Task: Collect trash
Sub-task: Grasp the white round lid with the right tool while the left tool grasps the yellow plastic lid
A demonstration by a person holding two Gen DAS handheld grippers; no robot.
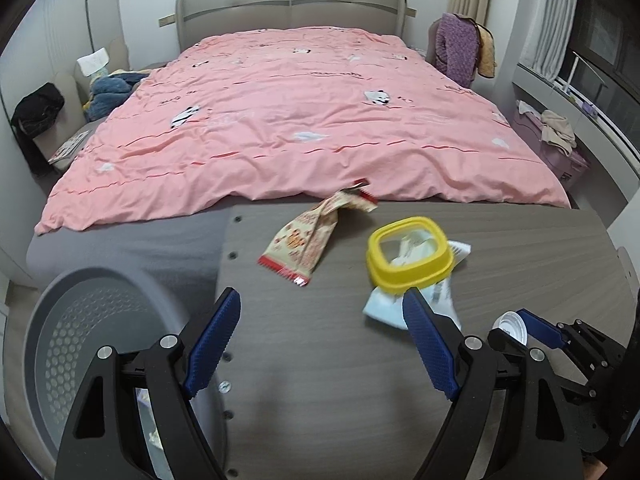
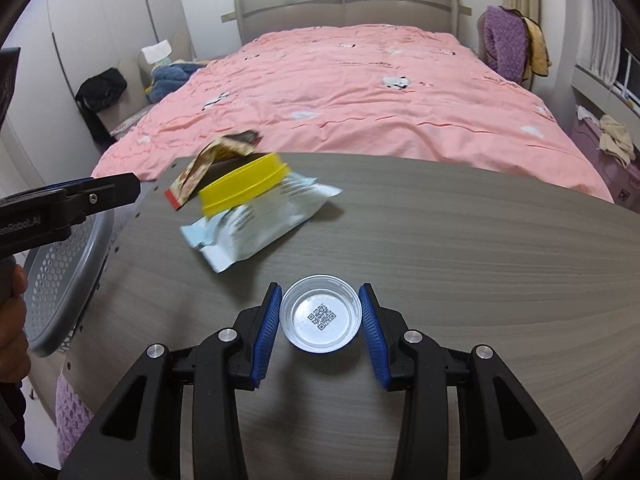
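Note:
On the wooden table (image 1: pixel 520 264) lie a red-and-beige snack wrapper (image 1: pixel 308 236), a yellow square lid ring (image 1: pixel 410 254) and a pale blue-white plastic pouch (image 1: pixel 416 304) under it. My left gripper (image 1: pixel 324 320) is open and empty above the table, short of the pouch. My right gripper (image 2: pixel 320 314) is shut on a small clear plastic cup (image 2: pixel 320 318) with a QR code on its bottom; the cup also shows in the left wrist view (image 1: pixel 510 326). The wrapper (image 2: pixel 208 168), lid ring (image 2: pixel 244 190) and pouch (image 2: pixel 256 228) lie ahead-left of it.
A grey perforated basket (image 1: pixel 92 344) stands left of the table, below its edge; it also shows in the right wrist view (image 2: pixel 60 280). A bed with a pink duvet (image 1: pixel 300 120) lies behind the table. Clothes and chairs line both sides of the room.

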